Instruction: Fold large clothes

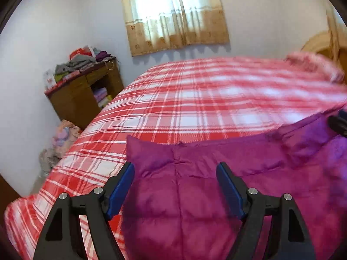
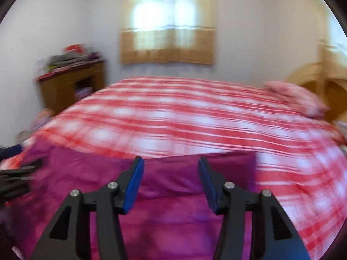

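A large magenta padded garment (image 1: 216,195) lies spread on the near part of a bed with a red and white plaid cover (image 1: 184,99). My left gripper (image 1: 175,169) is open and empty, just above the garment near its left far corner. My right gripper (image 2: 171,164) is open and empty above the garment (image 2: 169,216) near its right far edge. The right gripper shows at the right edge of the left wrist view (image 1: 339,122). The left gripper shows blurred at the left edge of the right wrist view (image 2: 15,173). The right wrist view is motion blurred.
A wooden cabinet (image 1: 84,93) piled with folded clothes stands left of the bed against the wall. Loose clothes (image 1: 58,143) lie on the floor beside it. A pink pillow (image 1: 314,65) and wooden headboard (image 1: 325,45) are at the right. A curtained window (image 1: 173,15) is behind.
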`<state>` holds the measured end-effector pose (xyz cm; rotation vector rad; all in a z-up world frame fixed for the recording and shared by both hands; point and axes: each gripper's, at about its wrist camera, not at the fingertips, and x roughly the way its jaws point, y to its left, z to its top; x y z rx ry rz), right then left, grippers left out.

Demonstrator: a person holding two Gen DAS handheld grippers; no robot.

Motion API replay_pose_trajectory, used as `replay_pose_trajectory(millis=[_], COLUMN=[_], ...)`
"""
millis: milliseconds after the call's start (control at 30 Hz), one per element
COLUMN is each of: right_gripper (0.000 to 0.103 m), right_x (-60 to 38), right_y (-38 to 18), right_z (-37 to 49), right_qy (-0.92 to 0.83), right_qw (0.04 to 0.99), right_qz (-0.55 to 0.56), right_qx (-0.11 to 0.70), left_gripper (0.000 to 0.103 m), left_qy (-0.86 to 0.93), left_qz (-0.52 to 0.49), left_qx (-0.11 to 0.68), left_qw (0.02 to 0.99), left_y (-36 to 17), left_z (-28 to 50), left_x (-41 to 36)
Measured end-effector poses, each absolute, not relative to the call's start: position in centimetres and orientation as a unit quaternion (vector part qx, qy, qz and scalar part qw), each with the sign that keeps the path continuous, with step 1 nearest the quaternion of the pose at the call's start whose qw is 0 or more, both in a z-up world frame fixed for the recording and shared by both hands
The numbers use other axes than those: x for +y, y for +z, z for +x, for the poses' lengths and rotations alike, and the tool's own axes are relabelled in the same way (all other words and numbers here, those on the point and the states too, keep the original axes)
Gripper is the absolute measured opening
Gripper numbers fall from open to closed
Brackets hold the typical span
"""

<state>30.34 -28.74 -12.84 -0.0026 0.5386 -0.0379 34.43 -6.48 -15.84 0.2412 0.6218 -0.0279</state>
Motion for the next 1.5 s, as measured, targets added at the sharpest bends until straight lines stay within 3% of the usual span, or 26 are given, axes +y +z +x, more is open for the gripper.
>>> replay_pose_trajectory(millis=[167, 233, 333, 600, 1500], right_gripper=[0.050, 0.050, 0.050, 0.049, 0.049], right_x=[-31.3, -33.0, -34.3, -34.3, -33.4], right_y=[-18.4, -20.1, -20.6, -21.1, -21.8], right_z=[33.8, 34.2, 34.5, 35.0, 37.1], right_qy=[-0.053, -0.056, -0.051, -0.052, -0.080], right_qw=[0.934, 0.928, 0.925, 0.917, 0.906], right_qz=[0.008, 0.040, 0.071, 0.084, 0.042], right_qx=[0.354, 0.365, 0.369, 0.386, 0.414], left_gripper=[0.078, 0.083, 0.091, 0.102, 0.102], left_qy=[0.006, 0.002, 0.007, 0.004, 0.019], left_qz=[0.105, 0.100, 0.093, 0.066, 0.092], left_qx=[0.338, 0.341, 0.345, 0.387, 0.401], left_qw=[0.935, 0.935, 0.934, 0.919, 0.911], left_y=[-18.9, -19.8, -21.1, -22.5, -23.3], left_z=[37.2, 37.6, 38.5, 40.4, 41.1], left_x=[-5.7, -5.5, -5.6, -5.0, -5.8])
